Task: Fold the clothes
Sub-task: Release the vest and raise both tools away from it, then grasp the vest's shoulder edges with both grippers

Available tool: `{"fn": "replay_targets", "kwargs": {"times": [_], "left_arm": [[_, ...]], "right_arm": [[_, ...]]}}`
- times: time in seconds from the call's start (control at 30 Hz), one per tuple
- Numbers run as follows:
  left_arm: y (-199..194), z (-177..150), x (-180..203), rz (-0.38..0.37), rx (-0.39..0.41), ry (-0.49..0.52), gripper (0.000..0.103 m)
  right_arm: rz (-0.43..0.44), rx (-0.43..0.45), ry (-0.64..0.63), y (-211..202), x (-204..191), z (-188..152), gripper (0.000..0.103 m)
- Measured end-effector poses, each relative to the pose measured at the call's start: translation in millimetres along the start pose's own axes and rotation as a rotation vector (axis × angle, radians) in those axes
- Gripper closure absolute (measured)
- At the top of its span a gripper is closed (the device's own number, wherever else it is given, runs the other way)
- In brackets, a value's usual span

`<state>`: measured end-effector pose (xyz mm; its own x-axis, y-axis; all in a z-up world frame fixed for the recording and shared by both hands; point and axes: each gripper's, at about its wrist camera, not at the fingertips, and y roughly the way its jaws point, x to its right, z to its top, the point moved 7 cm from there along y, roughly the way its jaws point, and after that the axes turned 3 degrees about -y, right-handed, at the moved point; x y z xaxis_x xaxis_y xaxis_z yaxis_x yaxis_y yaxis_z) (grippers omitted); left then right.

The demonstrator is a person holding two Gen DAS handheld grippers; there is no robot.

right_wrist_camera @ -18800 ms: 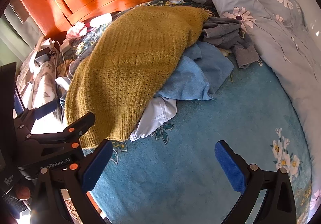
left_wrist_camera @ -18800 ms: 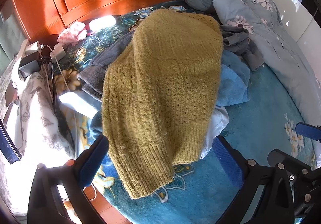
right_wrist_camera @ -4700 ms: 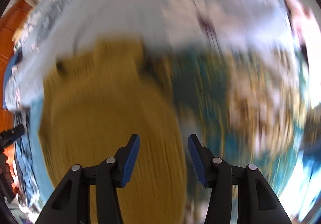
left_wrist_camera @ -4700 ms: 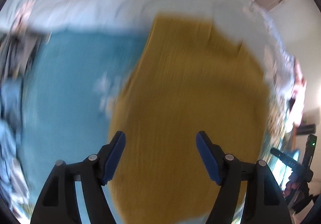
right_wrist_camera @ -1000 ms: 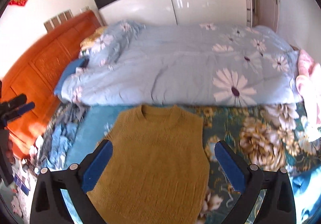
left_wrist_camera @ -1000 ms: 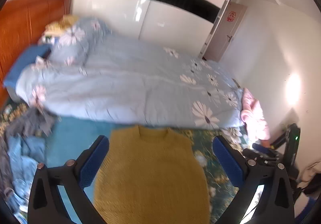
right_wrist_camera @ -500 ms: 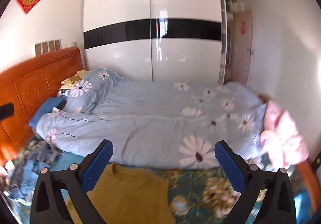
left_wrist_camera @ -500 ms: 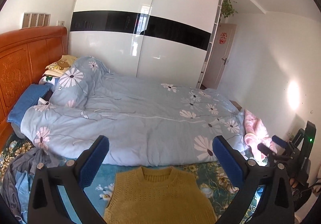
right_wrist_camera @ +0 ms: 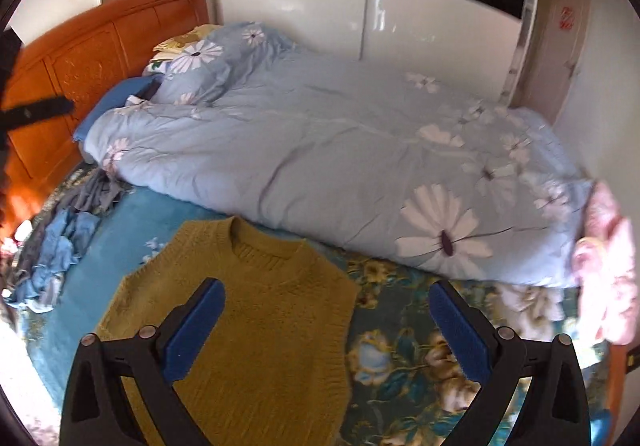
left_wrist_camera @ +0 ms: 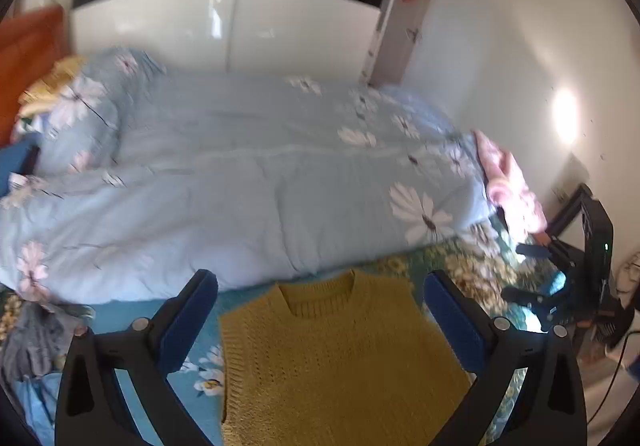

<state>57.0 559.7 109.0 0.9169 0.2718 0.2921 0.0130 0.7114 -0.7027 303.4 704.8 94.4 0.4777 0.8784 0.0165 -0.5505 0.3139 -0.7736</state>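
Observation:
A mustard-yellow knitted sleeveless sweater (left_wrist_camera: 332,362) lies flat on the teal floral bed sheet (left_wrist_camera: 204,362), neck hole towards the quilt. It also shows in the right wrist view (right_wrist_camera: 256,326). My left gripper (left_wrist_camera: 320,322) is open and empty, held above the sweater with its blue pads on either side of it. My right gripper (right_wrist_camera: 326,326) is open and empty, held above the sweater's right side and the sheet (right_wrist_camera: 400,358).
A light blue daisy quilt (right_wrist_camera: 340,158) is bunched along the far side of the bed. A pile of blue and grey clothes (right_wrist_camera: 60,238) lies at the left by the orange headboard (right_wrist_camera: 80,46). A pink garment (right_wrist_camera: 608,278) lies at the right. A black stand (left_wrist_camera: 580,278) is beside the bed.
Both cameras have tilted back down, so more of the sweater and sheet shows than half a second ago. Both grippers stay open and empty.

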Motion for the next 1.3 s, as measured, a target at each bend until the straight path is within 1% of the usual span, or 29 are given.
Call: {"fn": "replay_targets", "kwargs": {"times": [0.1, 0.2, 0.23, 0.3, 0.33, 0.4, 0.5, 0.57, 0.6, 0.63, 0.67, 0.7, 0.73, 0.77, 0.87, 0.9, 0.93, 0.97, 1.0, 1.03, 1.07, 1.1, 1.17, 1.2, 1.23, 1.27, 1.3], "left_arm": [[48.3, -13.1, -20.1, -0.023, -0.121, 0.024, 0.000], [94.5, -29.7, -40.7, 0.021, -0.240, 0.090, 0.000], [108.1, -35.2, -47.0, 0.031, -0.281, 0.101, 0.000], [131.6, -46.2, -58.9, 0.016, -0.363, 0.089, 0.000], [142.9, -51.5, -64.7, 0.009, -0.402, 0.082, 0.000], [160.5, -59.1, -75.3, 0.004, -0.453, 0.079, 0.001], [180.9, -64.7, -81.7, -0.025, -0.492, 0.097, 0.001], [194.2, -68.2, -86.3, -0.044, -0.527, 0.111, 0.006], [200.5, -70.0, -88.3, -0.049, -0.549, 0.124, 0.010], [206.1, -71.9, -90.3, -0.050, -0.568, 0.137, 0.014], [212.4, -74.5, -92.0, -0.055, -0.588, 0.149, 0.016], [218.7, -77.1, -94.3, -0.056, -0.606, 0.158, 0.019], [224.7, -79.7, -97.1, -0.059, -0.623, 0.161, 0.020], [230.5, -82.1, -100.1, -0.059, -0.638, 0.164, 0.020], [245.1, -88.6, -108.9, -0.045, -0.673, 0.178, 0.020], [249.3, -91.0, -111.4, -0.041, -0.685, 0.183, 0.020], [253.5, -93.5, -113.7, -0.039, -0.698, 0.187, 0.020], [257.5, -96.2, -115.7, -0.041, -0.712, 0.183, 0.021], [260.9, -98.6, -117.4, -0.042, -0.724, 0.177, 0.021], [263.0, -100.3, -118.3, -0.047, -0.731, 0.167, 0.024], [265.1, -102.0, -119.1, -0.052, -0.739, 0.157, 0.027], [267.0, -103.4, -119.9, -0.058, -0.745, 0.146, 0.033], [266.8, -103.6, -117.9, -0.082, -0.742, 0.124, 0.037], [265.8, -103.5, -116.2, -0.095, -0.740, 0.118, 0.049], [264.1, -104.1, -114.3, -0.096, -0.743, 0.124, 0.064], [262.5, -104.7, -112.5, -0.096, -0.745, 0.129, 0.071], [260.9, -105.3, -110.6, -0.096, -0.747, 0.135, 0.084]], "right_arm": [[0.056, -0.093, -0.020, 42.4, 4.6, -8.2, 0.000], [0.110, -0.190, -0.042, 84.8, 9.6, -16.6, 0.000], [0.112, -0.211, -0.061, 96.1, 10.6, -18.8, 0.000], [0.110, -0.247, -0.102, 117.4, 12.4, -22.7, 0.000], [0.122, -0.268, -0.117, 128.3, 13.1, -24.3, 0.000], [0.156, -0.309, -0.139, 149.3, 14.2, -27.5, 0.000], [0.208, -0.368, -0.156, 179.4, 15.1, -31.5, 0.000], [0.230, -0.401, -0.165, 199.7, 16.0, -32.7, 0.000], [0.235, -0.417, -0.182, 209.6, 15.9, -32.8, 0.001], [0.239, -0.433, -0.203, 219.4, 15.8, -32.6, 0.004], [0.236, -0.450, -0.225, 229.6, 15.5, -32.3, 0.008], [0.235, -0.466, -0.257, 238.9, 15.5, -31.9, 0.016], [0.235, -0.479, -0.272, 248.0, 15.6, -31.3, 0.022], [0.235, -0.493, -0.284, 257.1, 15.7, -30.7, 0.025], [0.230, -0.532, -0.324, 281.2, 14.3, -29.3, 0.026], [0.229, -0.549, -0.365, 287.8, 13.8, -30.5, 0.030], [0.225, -0.574, -0.479, 293.9, 15.4, -34.9, 0.036], [0.219, -0.600, -0.607, 300.1, 17.8, -39.5, 0.039], [0.212, -0.622, -0.646, 305.4, 18.9, -42.1, 0.046], [0.210, -0.639, -0.653, 309.9, 19.2, -44.1, 0.050], [0.210, -0.655, -0.658, 314.2, 19.3, -46.0, 0.051], [0.210, -0.663, -0.658, 315.8, 18.9, -46.7, 0.054], [0.205, -0.676, -0.661, 317.3, 17.6, -48.1, 0.060], [0.209, -0.682, -0.663, 316.5, 16.2, -49.3, 0.069], [0.214, -0.688, -0.664, 315.5, 14.6, -50.5, 0.074], [0.220, -0.694, -0.666, 314.5, 13.1, -51.7, 0.079], [0.216, -0.697, -0.667, 313.2, 12.4, -52.0, 0.087]]}}
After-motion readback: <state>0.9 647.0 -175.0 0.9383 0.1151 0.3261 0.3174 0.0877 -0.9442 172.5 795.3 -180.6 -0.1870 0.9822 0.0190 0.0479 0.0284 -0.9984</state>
